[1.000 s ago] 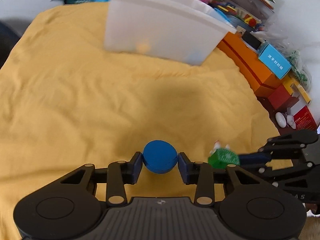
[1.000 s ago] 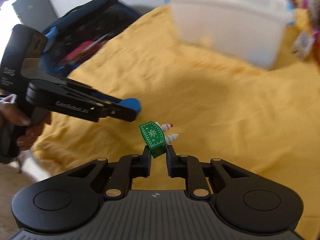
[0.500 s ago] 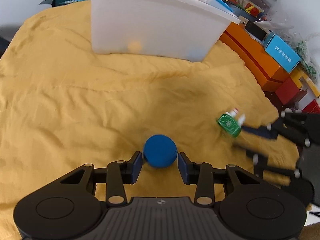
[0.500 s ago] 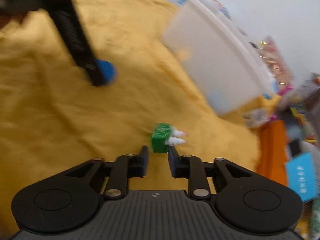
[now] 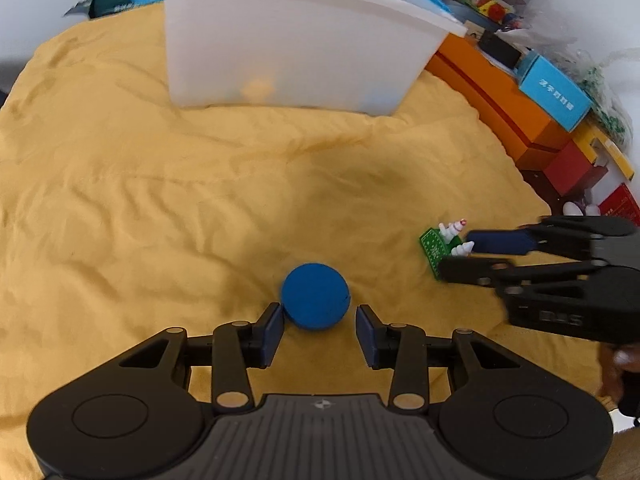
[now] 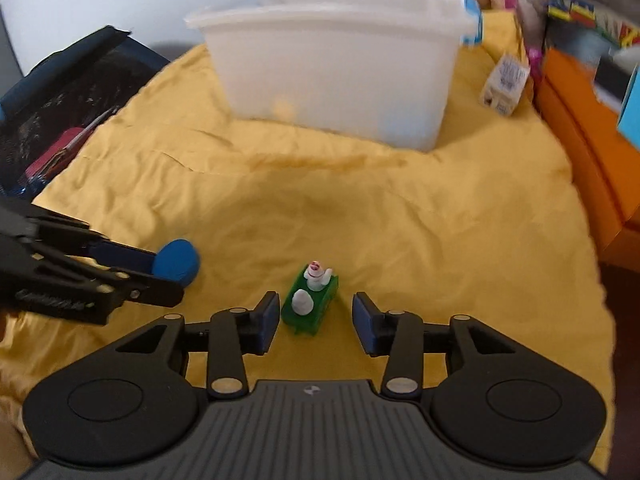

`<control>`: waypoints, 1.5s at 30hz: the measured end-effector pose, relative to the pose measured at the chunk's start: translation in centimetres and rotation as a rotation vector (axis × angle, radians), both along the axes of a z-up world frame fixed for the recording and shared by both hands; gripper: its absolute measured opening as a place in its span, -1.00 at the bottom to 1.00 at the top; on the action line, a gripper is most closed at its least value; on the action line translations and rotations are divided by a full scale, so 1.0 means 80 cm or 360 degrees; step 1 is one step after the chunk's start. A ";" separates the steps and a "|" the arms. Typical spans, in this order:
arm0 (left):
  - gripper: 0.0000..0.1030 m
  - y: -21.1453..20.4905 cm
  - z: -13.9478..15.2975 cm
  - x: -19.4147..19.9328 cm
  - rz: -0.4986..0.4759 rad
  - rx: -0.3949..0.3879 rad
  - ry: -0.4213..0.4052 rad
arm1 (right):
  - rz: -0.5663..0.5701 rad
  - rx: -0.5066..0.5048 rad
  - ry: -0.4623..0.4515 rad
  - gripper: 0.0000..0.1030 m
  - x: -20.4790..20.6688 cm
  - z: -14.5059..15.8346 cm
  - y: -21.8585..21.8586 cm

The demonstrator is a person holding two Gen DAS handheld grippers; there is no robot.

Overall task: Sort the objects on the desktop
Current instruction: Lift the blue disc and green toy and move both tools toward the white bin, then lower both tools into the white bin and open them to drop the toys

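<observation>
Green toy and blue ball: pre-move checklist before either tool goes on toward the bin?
1. Right tool free of the green toy: ok. Jaws opening, gaps on both sides, toy on the yellow cloth.
2. Toy at rest: cannot tell. The view is blurred.
3. Left tool gripping the blue ball: not ok. Ball sits at the fingertips, a gap shows on the right side.
4. Ball supported: ok, resting on the cloth.
5. Path to the white bin: ok, bare cloth between.
6. Tools clear of each other: ok, apart in both views.
</observation>
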State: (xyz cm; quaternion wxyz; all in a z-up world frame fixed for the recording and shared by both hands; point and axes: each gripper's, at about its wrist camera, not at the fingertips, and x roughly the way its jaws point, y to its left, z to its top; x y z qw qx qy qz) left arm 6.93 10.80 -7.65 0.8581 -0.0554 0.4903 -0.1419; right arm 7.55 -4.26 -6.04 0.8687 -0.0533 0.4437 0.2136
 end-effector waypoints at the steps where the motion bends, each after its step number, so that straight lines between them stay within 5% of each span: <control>1: -0.17 0.000 0.000 0.001 0.0000 0.0005 -0.0006 | 0.0002 -0.0002 0.0028 -0.14 0.001 -0.005 -0.002; 5: -0.24 0.003 0.002 0.005 -0.0003 -0.0014 -0.0023 | 0.0080 -0.0097 -0.0045 -0.50 -0.015 -0.004 0.000; 11: -0.27 0.001 0.034 0.016 -0.0047 0.0000 -0.0123 | 0.0058 -0.0022 -0.0020 -0.53 -0.005 0.020 -0.013; 14: -0.61 0.004 0.084 0.024 -0.0073 -0.0003 -0.0279 | 0.0072 0.0017 -0.0187 -0.54 0.003 0.069 -0.016; 20: -0.60 0.018 0.132 0.052 -0.0057 0.0018 -0.0407 | 0.0053 0.0074 -0.0461 -0.54 0.043 0.138 -0.021; 24: -0.58 0.020 0.127 0.052 -0.0051 0.0027 -0.0377 | 0.0060 0.0099 -0.0454 -0.54 0.048 0.137 -0.023; 29: 0.02 0.011 0.074 0.043 -0.0093 0.0201 -0.0213 | 0.0084 0.0109 -0.0309 -0.54 0.043 0.106 -0.018; 34: 0.02 -0.013 0.020 0.043 -0.0128 0.0253 -0.0095 | 0.0102 0.0101 -0.0223 -0.54 0.029 0.086 -0.013; 37: -0.01 -0.027 0.006 0.043 -0.0120 0.0422 -0.0126 | 0.0119 0.0095 -0.0223 -0.53 0.021 0.087 -0.011; 39: -0.19 -0.020 0.003 0.046 -0.0073 0.0357 -0.0102 | 0.0126 0.0086 -0.0232 -0.54 0.018 0.089 -0.009; 45: -0.19 -0.007 0.050 0.042 -0.0044 0.0215 -0.0193 | 0.0136 0.0097 -0.0276 -0.54 0.017 0.099 -0.006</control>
